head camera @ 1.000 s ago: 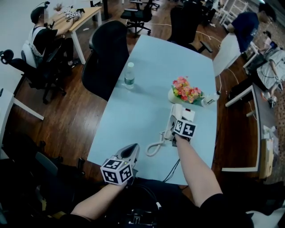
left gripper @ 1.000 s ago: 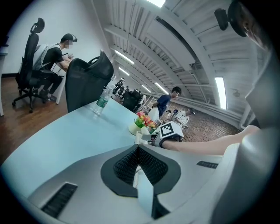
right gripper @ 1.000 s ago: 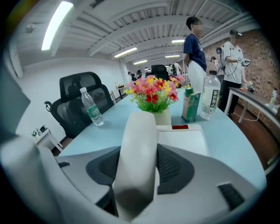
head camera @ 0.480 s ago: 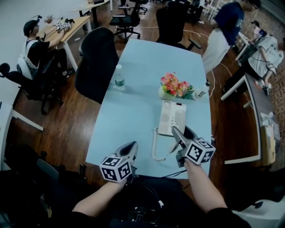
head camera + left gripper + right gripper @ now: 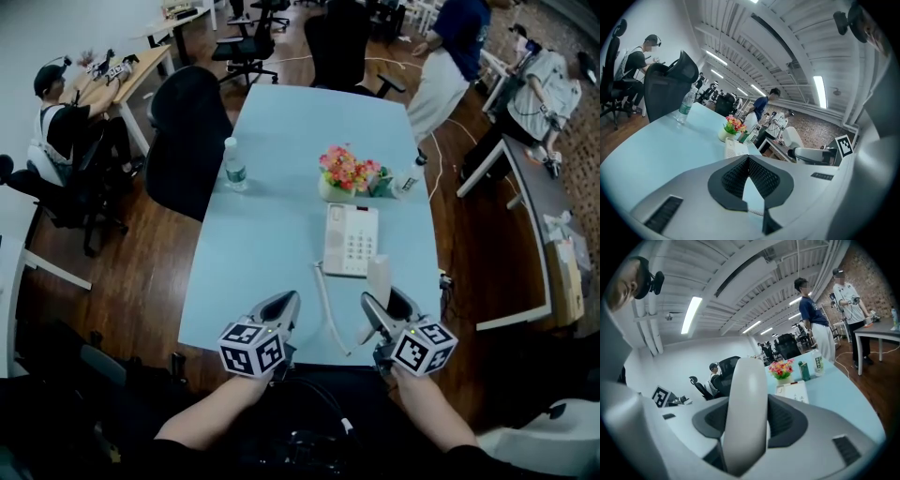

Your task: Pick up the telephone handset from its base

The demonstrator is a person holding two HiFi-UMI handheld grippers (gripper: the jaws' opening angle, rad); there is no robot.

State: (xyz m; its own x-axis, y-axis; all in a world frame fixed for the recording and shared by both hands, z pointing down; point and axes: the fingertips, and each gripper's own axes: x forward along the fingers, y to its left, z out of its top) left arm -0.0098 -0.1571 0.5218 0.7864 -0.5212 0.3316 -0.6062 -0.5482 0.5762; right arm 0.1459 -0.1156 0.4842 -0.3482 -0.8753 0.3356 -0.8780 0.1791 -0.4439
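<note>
The white telephone base (image 5: 351,240) lies keypad up on the pale blue table (image 5: 272,234), below the flowers. Its handset (image 5: 378,277) is off the base and stands upright between the jaws of my right gripper (image 5: 382,298), above the table's near edge. In the right gripper view the handset (image 5: 746,394) fills the gap, and both pads press its sides. The coiled cord (image 5: 325,305) trails from the base toward the near edge. My left gripper (image 5: 284,302) hovers left of the cord, jaws together and empty; its pads (image 5: 761,178) meet at the tips.
A pot of pink and orange flowers (image 5: 345,172) and a white bottle (image 5: 407,176) stand behind the base. A water bottle (image 5: 232,165) is near the left edge, beside a black chair (image 5: 187,131). People sit and stand around other desks.
My right gripper has lifted the handset off the base and drawn it back toward the near edge, stretching the cord. The left gripper has shifted slightly and stays shut.
</note>
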